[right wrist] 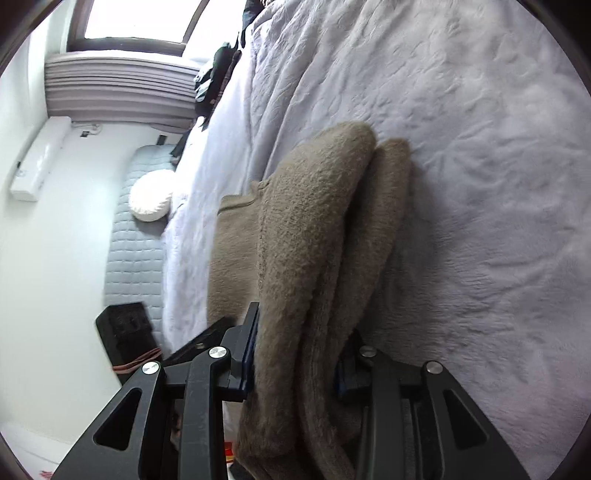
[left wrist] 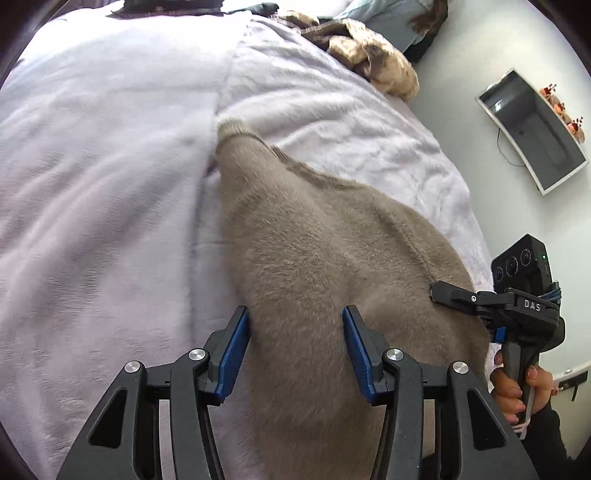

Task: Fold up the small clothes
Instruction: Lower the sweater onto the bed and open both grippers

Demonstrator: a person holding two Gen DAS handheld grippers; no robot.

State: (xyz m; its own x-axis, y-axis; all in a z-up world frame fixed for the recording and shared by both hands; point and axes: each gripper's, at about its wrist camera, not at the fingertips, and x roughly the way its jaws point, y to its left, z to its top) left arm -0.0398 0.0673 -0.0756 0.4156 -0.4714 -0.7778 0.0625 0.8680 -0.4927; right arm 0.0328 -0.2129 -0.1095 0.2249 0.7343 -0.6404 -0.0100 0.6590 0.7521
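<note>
A small taupe fleece sweater (left wrist: 314, 243) lies on a pale lavender blanket (left wrist: 110, 184), one sleeve with a cream cuff (left wrist: 232, 127) stretched away. My left gripper (left wrist: 295, 328) has its blue pads on either side of a fold of the sweater's near edge. My right gripper (left wrist: 436, 290) pinches the sweater's right edge in the left wrist view. In the right wrist view, my right gripper (right wrist: 303, 336) is shut on a thick bunched fold of the sweater (right wrist: 314, 236), with the blanket (right wrist: 461, 166) beyond it.
More clothes (left wrist: 369, 55) are piled at the bed's far right. A monitor (left wrist: 532, 129) stands on the floor to the right. In the right wrist view a window (right wrist: 140, 18), a quilted mat (right wrist: 136, 240) with a white cushion (right wrist: 149, 201), and a dark box (right wrist: 127, 332) lie left of the bed.
</note>
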